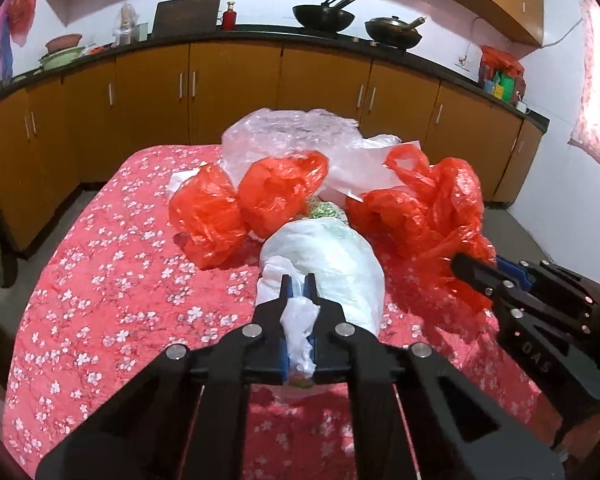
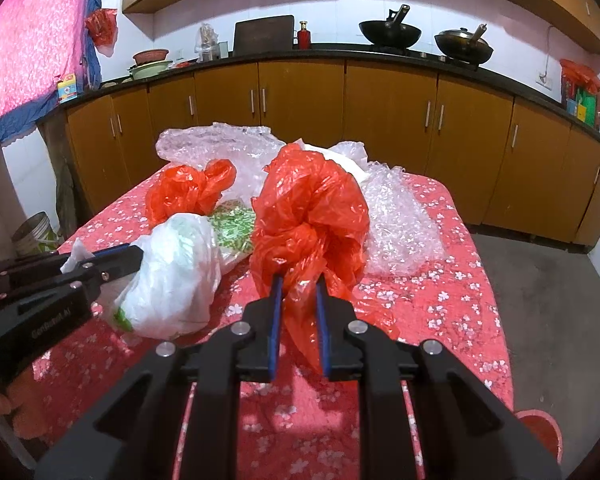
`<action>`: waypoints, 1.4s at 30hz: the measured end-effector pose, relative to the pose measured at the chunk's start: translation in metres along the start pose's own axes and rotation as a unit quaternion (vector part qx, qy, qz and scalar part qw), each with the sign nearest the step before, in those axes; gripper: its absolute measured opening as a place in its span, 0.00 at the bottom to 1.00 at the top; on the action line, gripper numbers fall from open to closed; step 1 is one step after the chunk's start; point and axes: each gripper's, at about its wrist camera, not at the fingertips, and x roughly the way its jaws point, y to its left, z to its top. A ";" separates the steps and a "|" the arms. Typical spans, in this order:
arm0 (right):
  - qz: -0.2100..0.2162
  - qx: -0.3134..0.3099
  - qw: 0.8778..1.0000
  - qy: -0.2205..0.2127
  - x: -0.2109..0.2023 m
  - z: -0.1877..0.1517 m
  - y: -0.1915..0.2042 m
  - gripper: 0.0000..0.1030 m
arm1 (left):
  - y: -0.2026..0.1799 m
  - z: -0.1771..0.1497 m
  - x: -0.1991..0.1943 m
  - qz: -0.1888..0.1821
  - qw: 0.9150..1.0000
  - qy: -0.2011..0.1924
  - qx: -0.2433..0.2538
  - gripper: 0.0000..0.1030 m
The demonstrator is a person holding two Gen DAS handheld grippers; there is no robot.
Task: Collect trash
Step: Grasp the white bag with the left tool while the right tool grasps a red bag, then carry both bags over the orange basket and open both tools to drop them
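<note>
On the desk (image 1: pixel 100 280) with its red cloth of white flowers lies a heap of trash. The left gripper (image 1: pixel 299 284) has its jaws closed on the twisted neck of a white, filled plastic bag (image 1: pixel 332 256), which rests on the cloth at the near middle. At three o'clock from it, the right gripper (image 2: pixel 299 284) pinches a fold of a crumpled red plastic bag (image 2: pixel 312 208). At twelve o'clock lie two smaller red bags (image 1: pixel 244 204) and clear bubble wrap (image 1: pixel 284 132).
</note>
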 end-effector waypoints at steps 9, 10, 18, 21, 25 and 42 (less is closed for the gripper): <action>0.007 0.003 1.000 -0.014 -0.019 0.003 -0.002 0.15 | 0.008 0.010 -0.018 0.017 1.000 -0.016 -0.003 0.04; 0.009 0.002 1.000 -0.016 -0.023 0.004 -0.002 0.15 | 0.008 0.012 -0.021 0.019 1.000 -0.019 -0.005 0.04; 0.032 -0.004 0.999 -0.035 -0.050 0.009 0.005 0.15 | 0.013 0.029 -0.050 0.016 0.999 -0.048 -0.013 0.04; 0.042 0.002 0.998 -0.041 -0.060 0.010 0.005 0.15 | 0.013 0.033 -0.060 0.008 0.998 -0.057 -0.015 0.04; 0.040 -0.004 0.998 -0.051 -0.073 0.012 0.006 0.15 | 0.004 0.037 -0.072 -0.005 0.998 -0.069 -0.002 0.04; -0.063 0.052 0.993 -0.086 -0.121 -0.003 -0.069 0.15 | -0.055 0.050 -0.082 -0.066 0.992 -0.100 0.032 0.04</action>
